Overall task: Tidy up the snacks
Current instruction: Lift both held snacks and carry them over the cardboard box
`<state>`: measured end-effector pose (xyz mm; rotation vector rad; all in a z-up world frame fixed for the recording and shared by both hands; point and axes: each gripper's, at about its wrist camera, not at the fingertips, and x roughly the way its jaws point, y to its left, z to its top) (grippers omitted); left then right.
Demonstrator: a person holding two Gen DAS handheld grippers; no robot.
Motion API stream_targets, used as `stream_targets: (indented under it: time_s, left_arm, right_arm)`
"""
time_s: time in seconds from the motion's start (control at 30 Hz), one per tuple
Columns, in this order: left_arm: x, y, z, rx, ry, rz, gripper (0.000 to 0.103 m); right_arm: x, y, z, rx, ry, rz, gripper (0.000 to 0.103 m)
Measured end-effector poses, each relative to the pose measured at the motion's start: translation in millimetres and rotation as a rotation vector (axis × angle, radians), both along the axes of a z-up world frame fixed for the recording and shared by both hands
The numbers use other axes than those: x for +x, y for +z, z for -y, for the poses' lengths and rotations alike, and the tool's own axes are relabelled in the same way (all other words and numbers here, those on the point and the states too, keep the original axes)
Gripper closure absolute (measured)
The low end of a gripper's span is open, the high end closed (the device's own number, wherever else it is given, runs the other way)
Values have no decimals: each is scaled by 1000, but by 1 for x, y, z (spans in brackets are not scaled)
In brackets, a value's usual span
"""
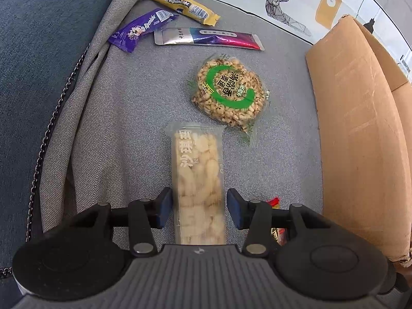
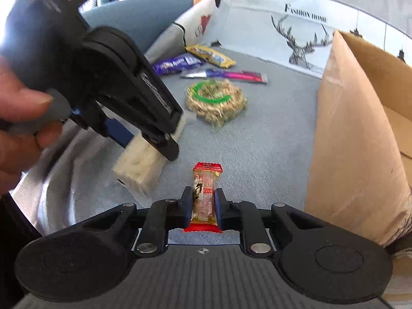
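- Left wrist view: the left gripper (image 1: 199,207) straddles a long clear-wrapped pale bar (image 1: 197,180), its blue pads spread with a sliver of gap on each side; the right wrist view, blurred there, cannot confirm whether the pads press, so I read the bar as framed, not clamped.
- Right wrist view: the right gripper (image 2: 204,200) is pinched onto a small red-ended candy (image 2: 204,195), jaws pressed against its crinkly clear wrapper, just above the grey cushion (image 2: 270,134).
- The cardboard box (image 2: 355,139) stands at three o'clock of both grippers, flap raised. Its inside is mostly hidden, so what it already holds cannot be told.
- Judged from this, sorting is at an early or middle stage: two snacks are being picked and four lie loose.
- Remaining, seen from the left wrist: a round puffed-grain cake (image 1: 229,92) with a green ring label at one o'clock of the bar, a flat silver-and-magenta sachet (image 1: 208,38) at twelve, a purple bar (image 1: 141,29) and a yellow bar (image 1: 181,5) at eleven.
- Materials: glossy foil on the purple, yellow and sachet wrappers; thin crackly film over the knobbly grain cake and the lumpy pale bar; stiff, scuffed corrugated board; woven, slightly soft upholstery that will give under a pressing finger.
- A person's hand (image 2: 23,118) grips the left tool's handle at nine o'clock.
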<state>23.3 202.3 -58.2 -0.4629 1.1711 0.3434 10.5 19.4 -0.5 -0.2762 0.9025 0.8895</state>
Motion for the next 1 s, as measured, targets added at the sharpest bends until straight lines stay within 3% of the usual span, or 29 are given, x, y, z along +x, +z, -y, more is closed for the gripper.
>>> stream_targets:
  time_s: [0.77, 0.9, 1.0]
  left_arm:
    - [2, -1, 0, 10, -12, -1, 52]
    - [2, -1, 0, 13, -16, -2, 52]
    - [2, 0, 0, 12, -16, -1, 53]
  right_arm:
    - [2, -5, -3, -33, 5, -7, 82]
    - [-2, -4, -3, -37, 13, 7, 72]
    - [-3, -4, -4, -40, 15, 15, 70]
